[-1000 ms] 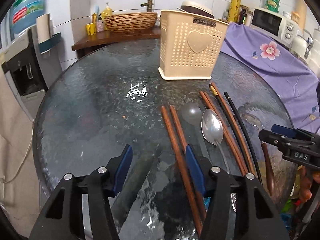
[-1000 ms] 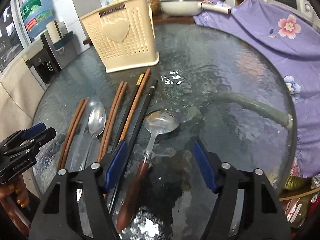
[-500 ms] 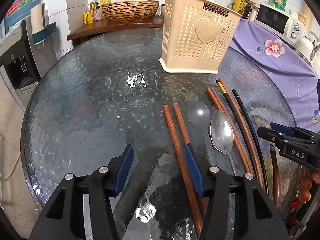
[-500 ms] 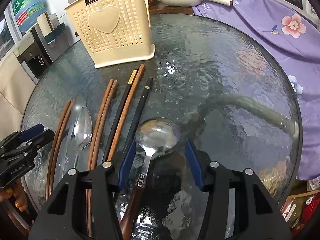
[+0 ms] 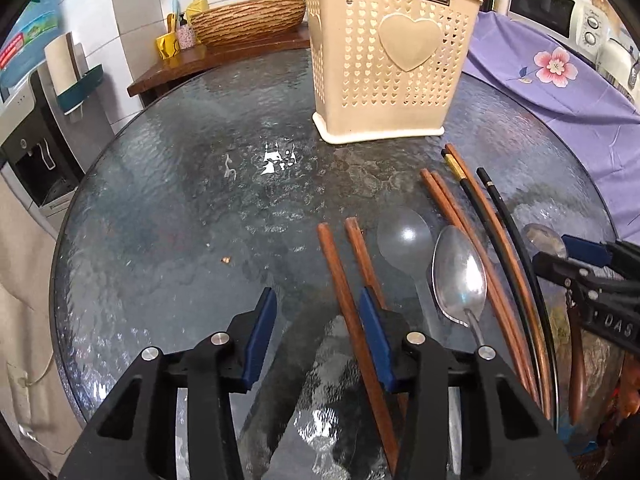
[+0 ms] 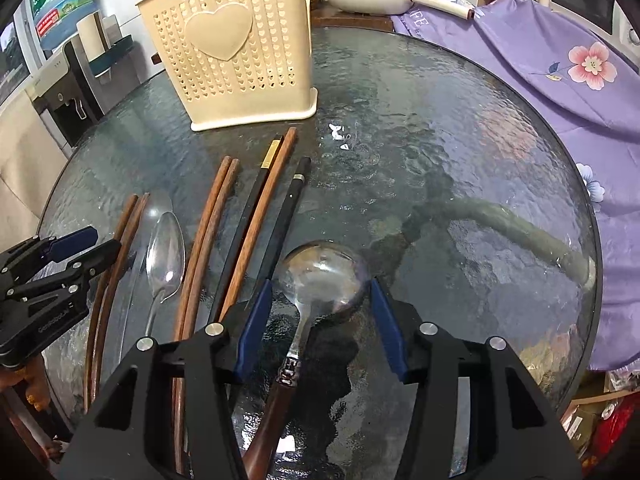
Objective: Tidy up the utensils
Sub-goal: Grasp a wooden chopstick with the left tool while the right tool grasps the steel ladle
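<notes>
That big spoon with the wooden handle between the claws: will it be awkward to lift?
Probably a little. The ladle spoon looks rigid, but its metal bowl seems bulkier than the slim handle, so it may tip bowl-down. It lies flat on the glass table, likely slippery, between the open right gripper fingers.

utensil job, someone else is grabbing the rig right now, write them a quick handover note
Left gripper: open, holding nothing, low over the leftmost brown chopstick pair.
Right gripper: open, straddling the wooden-handled spoon, not closed on it.
All utensils lie on the glass table: that pair, a clear spoon, a steel spoon, a second brown pair, a mixed black and brown pair, one black chopstick.
Done: nothing visibly in the cream holder.
Left: everything.
</notes>
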Tool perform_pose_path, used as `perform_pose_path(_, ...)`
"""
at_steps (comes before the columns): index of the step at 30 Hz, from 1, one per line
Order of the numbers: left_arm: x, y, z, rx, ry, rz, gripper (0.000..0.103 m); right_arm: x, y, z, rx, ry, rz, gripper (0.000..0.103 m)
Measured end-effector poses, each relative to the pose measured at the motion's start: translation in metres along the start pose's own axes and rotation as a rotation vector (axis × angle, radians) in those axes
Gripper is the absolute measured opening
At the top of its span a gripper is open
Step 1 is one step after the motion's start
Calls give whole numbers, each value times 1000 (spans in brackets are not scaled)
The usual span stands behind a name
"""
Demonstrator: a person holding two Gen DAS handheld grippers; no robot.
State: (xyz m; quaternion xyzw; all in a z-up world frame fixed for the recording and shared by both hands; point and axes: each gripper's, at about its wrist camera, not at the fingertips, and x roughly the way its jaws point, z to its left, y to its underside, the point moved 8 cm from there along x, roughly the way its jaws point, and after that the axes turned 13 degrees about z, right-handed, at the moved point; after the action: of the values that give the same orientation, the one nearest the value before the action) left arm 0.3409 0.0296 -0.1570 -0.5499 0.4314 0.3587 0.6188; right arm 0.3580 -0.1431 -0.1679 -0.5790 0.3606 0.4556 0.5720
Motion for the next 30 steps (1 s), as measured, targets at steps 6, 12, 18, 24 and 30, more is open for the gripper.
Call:
perform_pose_path(6, 7, -16, -6, 18, 6, 59, 38, 4, -4, 7, -21, 13, 24, 50)
perform_pose_path(12, 9, -22, -11, 27, 1, 87, 24, 5, -10, 5, -28, -9, 56, 47)
perform_pose_path(18, 9, -23, -11, 31, -2, 101, 17, 8, -17, 5, -39, -7, 84, 48)
perform_pose_path(24, 10, -27, -8, 27, -8, 101, 12, 11, -20, 9, -47, 3, 79, 48)
perform_pose_path(30, 10, -29, -9, 17, -13, 95, 8, 11, -19, 10, -52, 2, 63, 47)
